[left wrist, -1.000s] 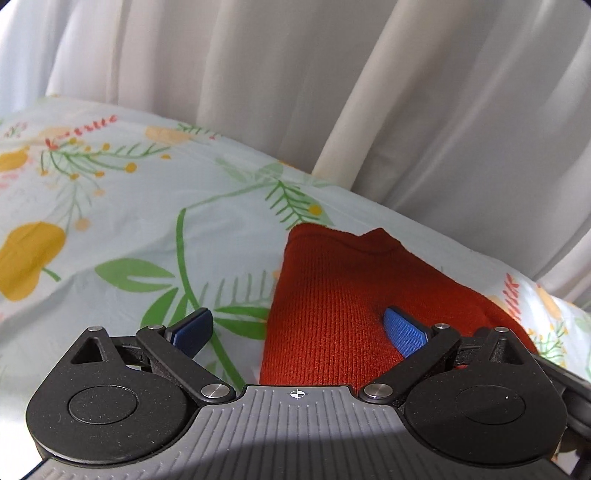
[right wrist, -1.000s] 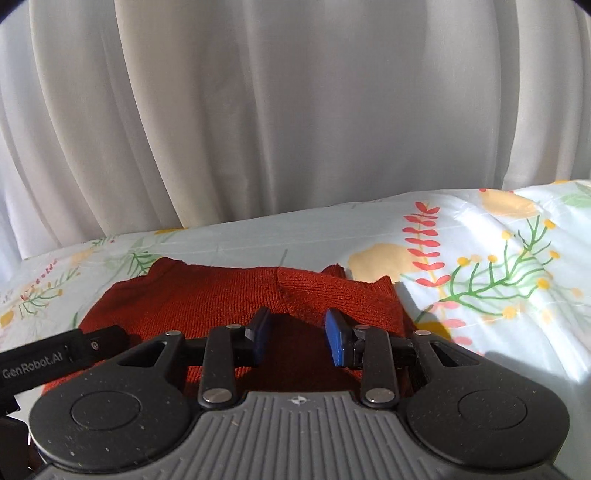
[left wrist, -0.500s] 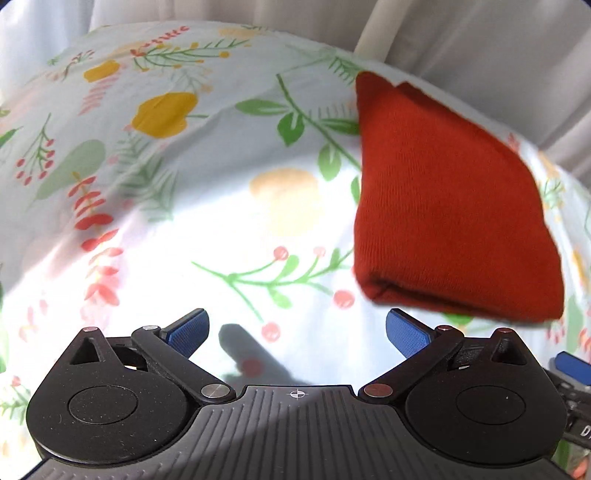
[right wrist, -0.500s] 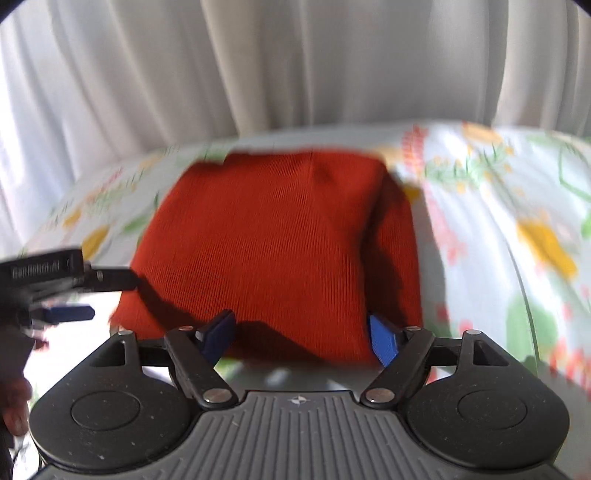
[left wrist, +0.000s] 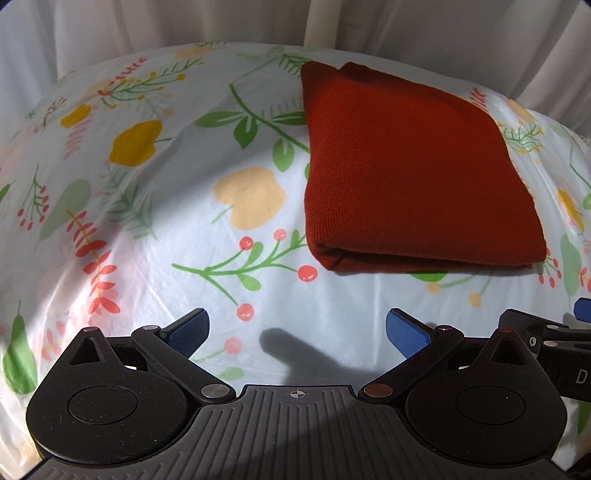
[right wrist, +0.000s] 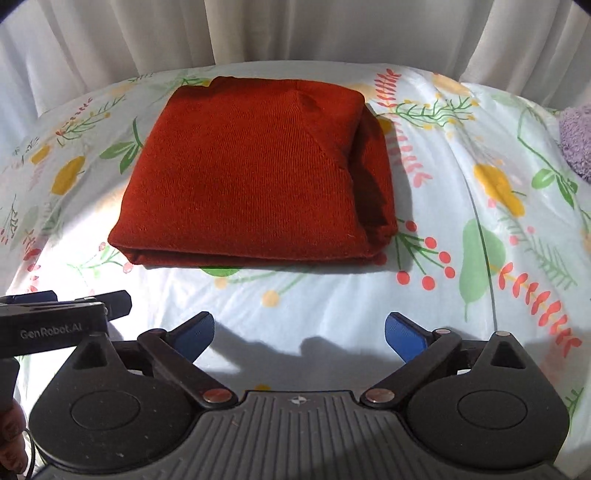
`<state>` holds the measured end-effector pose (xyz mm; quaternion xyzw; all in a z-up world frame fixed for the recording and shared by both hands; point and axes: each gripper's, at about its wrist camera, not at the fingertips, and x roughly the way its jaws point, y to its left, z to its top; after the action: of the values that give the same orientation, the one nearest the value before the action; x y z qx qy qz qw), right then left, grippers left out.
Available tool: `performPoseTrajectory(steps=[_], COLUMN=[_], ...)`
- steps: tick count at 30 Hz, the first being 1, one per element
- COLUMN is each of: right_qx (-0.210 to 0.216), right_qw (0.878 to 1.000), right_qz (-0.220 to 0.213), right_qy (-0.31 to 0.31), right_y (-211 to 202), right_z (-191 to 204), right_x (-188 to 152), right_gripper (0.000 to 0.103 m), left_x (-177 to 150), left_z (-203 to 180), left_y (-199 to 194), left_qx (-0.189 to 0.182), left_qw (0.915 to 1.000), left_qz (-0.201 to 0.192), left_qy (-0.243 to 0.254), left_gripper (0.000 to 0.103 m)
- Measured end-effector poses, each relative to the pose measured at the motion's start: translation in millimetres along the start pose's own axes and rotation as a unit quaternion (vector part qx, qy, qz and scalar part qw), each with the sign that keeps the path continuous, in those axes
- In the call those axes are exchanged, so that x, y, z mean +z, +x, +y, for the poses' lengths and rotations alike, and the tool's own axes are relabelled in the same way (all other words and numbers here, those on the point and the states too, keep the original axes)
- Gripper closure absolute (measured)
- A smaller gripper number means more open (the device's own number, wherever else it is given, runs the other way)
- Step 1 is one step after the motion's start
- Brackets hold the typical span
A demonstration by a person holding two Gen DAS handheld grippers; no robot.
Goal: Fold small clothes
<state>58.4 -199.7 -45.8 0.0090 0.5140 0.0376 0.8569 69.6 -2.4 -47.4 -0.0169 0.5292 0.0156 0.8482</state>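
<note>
A rust-red knit garment [left wrist: 406,166] lies folded into a thick rectangle on the floral sheet [left wrist: 147,221]; it also shows in the right wrist view [right wrist: 251,177]. My left gripper [left wrist: 295,332] is open and empty, held back from the garment's near left corner. My right gripper [right wrist: 299,332] is open and empty, held back from the garment's near folded edge. The left gripper's body shows at the left edge of the right wrist view [right wrist: 55,325]. Neither gripper touches the cloth.
White curtains [right wrist: 295,29] hang behind the bed. A purple fuzzy item [right wrist: 576,136] lies at the far right edge of the sheet. The floral sheet [right wrist: 480,258] spreads around the garment on all sides.
Both grippers have let go of the garment and pulled back and up from it. The right gripper's jaws have opened wide. The garment now lies folded flat.
</note>
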Motion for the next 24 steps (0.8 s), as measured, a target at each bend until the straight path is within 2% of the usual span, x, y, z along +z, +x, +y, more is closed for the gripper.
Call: performPoseTrajectory(steps=[12, 24], right_qx=[-0.021, -0.029], right_qw=[0.999, 0.999], right_qz=[0.012, 0.018], right_qy=[0.028, 0.032], right_y=[2.7, 6.5], right_z=[-7.5, -10.3], right_x=[2.9, 4.9], right_gripper=[0.004, 0.004], left_x=[3.0, 5.9], left_z=[-6.0, -8.5], left_y=[3.3, 4.6], left_qx=[0.018, 0.014], left_qw=[0.9996, 0.9996], left_qz=[0.014, 0.016], left_qy=[0.014, 0.018], left_gripper=[0.000, 0.000])
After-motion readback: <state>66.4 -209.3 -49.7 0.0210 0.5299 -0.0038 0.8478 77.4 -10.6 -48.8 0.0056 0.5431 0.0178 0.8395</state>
